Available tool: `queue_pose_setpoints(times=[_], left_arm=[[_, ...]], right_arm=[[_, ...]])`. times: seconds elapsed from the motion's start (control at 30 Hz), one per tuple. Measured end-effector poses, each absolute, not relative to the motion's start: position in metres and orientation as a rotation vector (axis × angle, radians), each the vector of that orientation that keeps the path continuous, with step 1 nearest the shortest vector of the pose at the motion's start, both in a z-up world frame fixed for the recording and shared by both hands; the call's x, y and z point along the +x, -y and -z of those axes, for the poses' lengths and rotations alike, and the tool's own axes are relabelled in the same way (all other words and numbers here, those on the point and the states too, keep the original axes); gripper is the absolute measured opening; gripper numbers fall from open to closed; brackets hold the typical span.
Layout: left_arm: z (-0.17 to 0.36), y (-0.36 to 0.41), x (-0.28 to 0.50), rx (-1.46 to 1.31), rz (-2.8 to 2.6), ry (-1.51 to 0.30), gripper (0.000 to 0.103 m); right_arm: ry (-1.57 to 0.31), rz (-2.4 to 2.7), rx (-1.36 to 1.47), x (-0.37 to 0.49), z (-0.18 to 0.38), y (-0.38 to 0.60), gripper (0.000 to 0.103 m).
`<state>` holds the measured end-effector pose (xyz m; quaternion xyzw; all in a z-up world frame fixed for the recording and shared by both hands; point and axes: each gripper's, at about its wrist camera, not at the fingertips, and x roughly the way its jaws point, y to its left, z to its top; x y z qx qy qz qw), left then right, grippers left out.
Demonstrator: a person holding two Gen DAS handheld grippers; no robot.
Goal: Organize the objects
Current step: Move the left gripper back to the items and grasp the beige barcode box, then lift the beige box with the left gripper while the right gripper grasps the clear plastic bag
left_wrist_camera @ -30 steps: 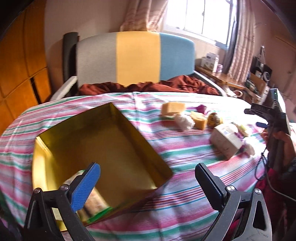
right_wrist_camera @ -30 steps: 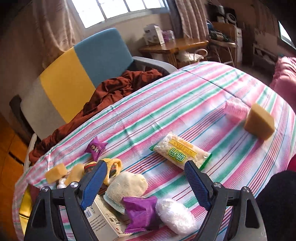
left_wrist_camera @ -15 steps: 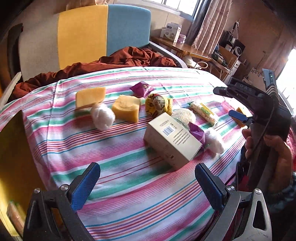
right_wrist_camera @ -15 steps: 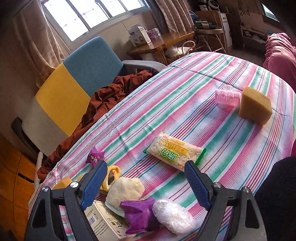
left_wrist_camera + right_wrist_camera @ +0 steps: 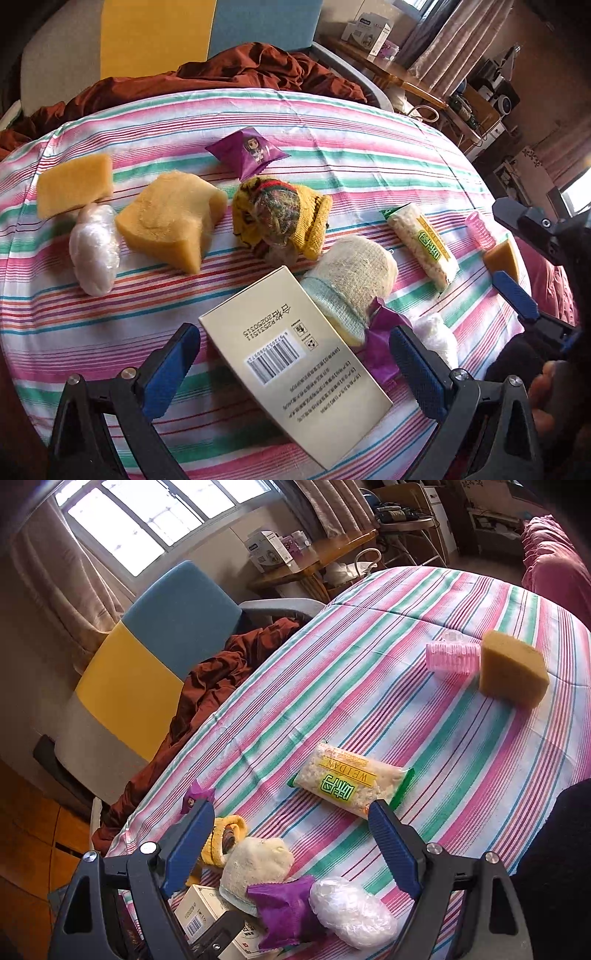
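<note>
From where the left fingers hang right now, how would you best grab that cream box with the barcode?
Probably across its two long edges, near the end closest to the left gripper. The cream box lies flat, barcode face up, already between the open fingers, so come straight down from above. Its far end sits against the knitted pouch and purple wrapper, so gripping there looks crowded.

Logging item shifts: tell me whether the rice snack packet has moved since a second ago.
No. The rice snack packet lies on the same stripes of the tablecloth, still left of the pink roller.

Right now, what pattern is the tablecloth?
The tablecloth has pink, green, white and blue stripes; the right wrist view shows it best.
</note>
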<state>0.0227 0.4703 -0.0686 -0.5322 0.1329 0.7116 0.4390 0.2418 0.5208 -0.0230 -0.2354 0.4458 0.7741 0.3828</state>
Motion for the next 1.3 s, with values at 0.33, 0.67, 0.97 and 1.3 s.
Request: queue_pose_setpoints(times=[0.33, 0.67, 0.97, 1.3], left_arm=[[0.073, -0.413, 0.025, -1.248, -1.722, -0.331, 0.058], [0.084, -0.353, 0.054, -1.120, -1.768, -0.415, 0.053], [0.074, -0.358, 0.052, -1.122, -1.740, -0.408, 0.070], [0.082, -0.370, 0.051, -1.108, -1.726, -0.456, 0.052]], right_arm=[[-1.234, -1.880, -0.558, 0.259, 0.035, -0.531, 0.087], [-1.224, -1.837, -0.658, 0.251, 0.045, -0.531, 0.087], [-1.197, -1.836, -0.741, 0.242, 0.051, -0.529, 0.087], [-1.189, -1.905, -0.821, 0.227, 0.053, -0.523, 0.087]])
